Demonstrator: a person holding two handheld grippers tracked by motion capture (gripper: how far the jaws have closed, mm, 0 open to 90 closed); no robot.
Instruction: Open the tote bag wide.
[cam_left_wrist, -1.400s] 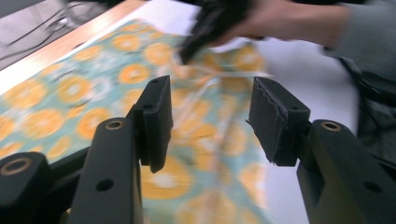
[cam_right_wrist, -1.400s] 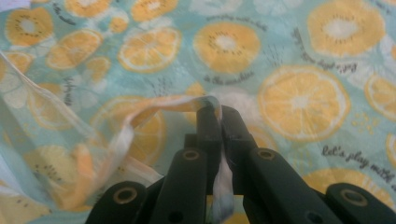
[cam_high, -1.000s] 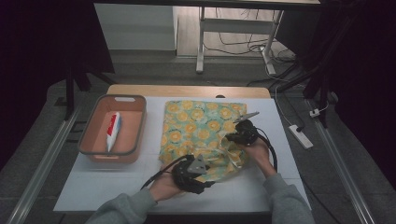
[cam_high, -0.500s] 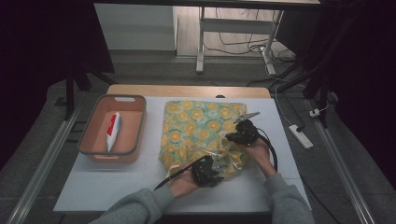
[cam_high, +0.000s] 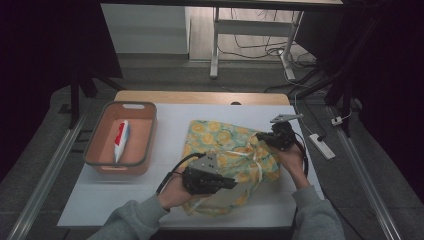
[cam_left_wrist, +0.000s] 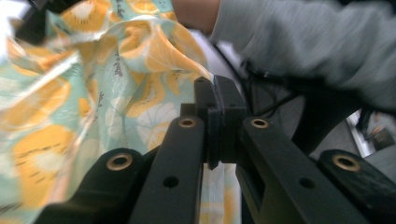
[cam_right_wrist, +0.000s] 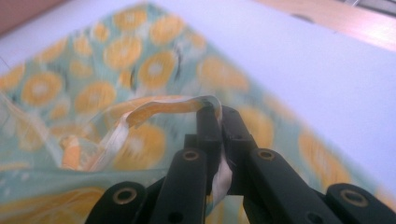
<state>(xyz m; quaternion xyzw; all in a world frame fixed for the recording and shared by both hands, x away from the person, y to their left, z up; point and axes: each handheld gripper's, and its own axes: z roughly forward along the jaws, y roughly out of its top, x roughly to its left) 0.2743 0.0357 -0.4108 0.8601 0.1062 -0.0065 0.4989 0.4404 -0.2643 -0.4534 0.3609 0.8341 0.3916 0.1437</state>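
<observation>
A teal cloth bag (cam_high: 220, 140) printed with yellow fruit lies on the white table (cam_high: 165, 120), its near part raised and crumpled. My left gripper (cam_high: 231, 184) is at the bag's near edge. Its jaws have just been closing and now stand shut (cam_left_wrist: 215, 88) with the bag's cloth (cam_left_wrist: 140, 56) pinched between them. My right gripper (cam_high: 262, 137) is at the bag's right side. It is shut (cam_right_wrist: 217, 112) on the bag's rim, where a pale drawstring (cam_right_wrist: 154, 106) runs out to the left over the bag (cam_right_wrist: 140, 70).
An orange tray (cam_high: 97, 160) stands at the table's left with a red and white tube (cam_high: 120, 140) in it. A white power strip (cam_high: 318, 145) lies on the floor to the right. Desk legs and cables are beyond the far edge.
My left gripper has moved right along the bag's near edge, risen and closed its jaws on the cloth, which is now lifted. My right gripper has risen slightly, still gripping the rim.
</observation>
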